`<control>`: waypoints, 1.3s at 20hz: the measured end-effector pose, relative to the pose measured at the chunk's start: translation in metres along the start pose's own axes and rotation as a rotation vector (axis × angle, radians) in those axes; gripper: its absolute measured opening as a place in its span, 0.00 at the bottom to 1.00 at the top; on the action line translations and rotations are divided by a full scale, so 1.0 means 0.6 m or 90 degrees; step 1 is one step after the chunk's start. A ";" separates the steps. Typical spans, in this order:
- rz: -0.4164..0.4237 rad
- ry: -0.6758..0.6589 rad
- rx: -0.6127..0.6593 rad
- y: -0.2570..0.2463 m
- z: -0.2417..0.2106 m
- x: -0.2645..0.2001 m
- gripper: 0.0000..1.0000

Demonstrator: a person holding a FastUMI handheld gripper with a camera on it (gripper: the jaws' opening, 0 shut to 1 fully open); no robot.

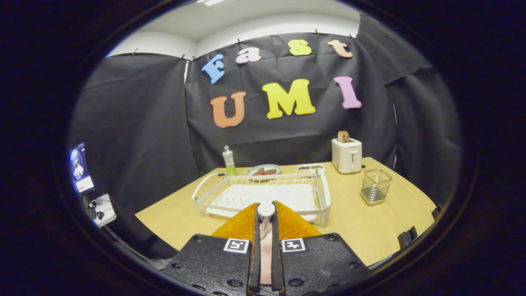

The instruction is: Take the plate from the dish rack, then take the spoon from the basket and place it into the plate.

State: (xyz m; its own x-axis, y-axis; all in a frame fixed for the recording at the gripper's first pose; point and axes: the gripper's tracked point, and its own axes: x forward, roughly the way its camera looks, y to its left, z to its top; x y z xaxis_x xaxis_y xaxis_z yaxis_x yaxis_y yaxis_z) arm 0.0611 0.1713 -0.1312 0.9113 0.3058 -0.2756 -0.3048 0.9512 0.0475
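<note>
My gripper (266, 204) hovers over the near edge of the wooden table (361, 230), with its fingers nearly closed. A spoon (266, 210) is pinched between them, and its white rounded end pokes out at the fingertips. Farther back, a pale pink strip fills the gap between the fingers; I cannot tell whether it is the spoon's handle or something beneath. The white wire dish rack (263, 193) lies just beyond the fingertips, with no plate standing in it. The wire basket (376, 187) stands to the right of the rack and looks empty.
Behind the rack, a small plate (264, 169) holds brown food pieces, with a green soap bottle (229, 161) to its left and a small tray (310, 167) to its right. A white toaster (347, 155) with toast stands at the back right. A monitor (80, 167) is off the table's left side.
</note>
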 end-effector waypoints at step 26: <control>-0.093 -0.050 -0.030 -0.065 0.055 -0.012 1.00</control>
State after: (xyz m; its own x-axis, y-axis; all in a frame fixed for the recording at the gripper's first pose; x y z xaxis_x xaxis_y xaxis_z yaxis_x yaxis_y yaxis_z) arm 0.0754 0.1334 -0.0993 0.9650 0.1687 -0.2008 -0.1788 0.9833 -0.0332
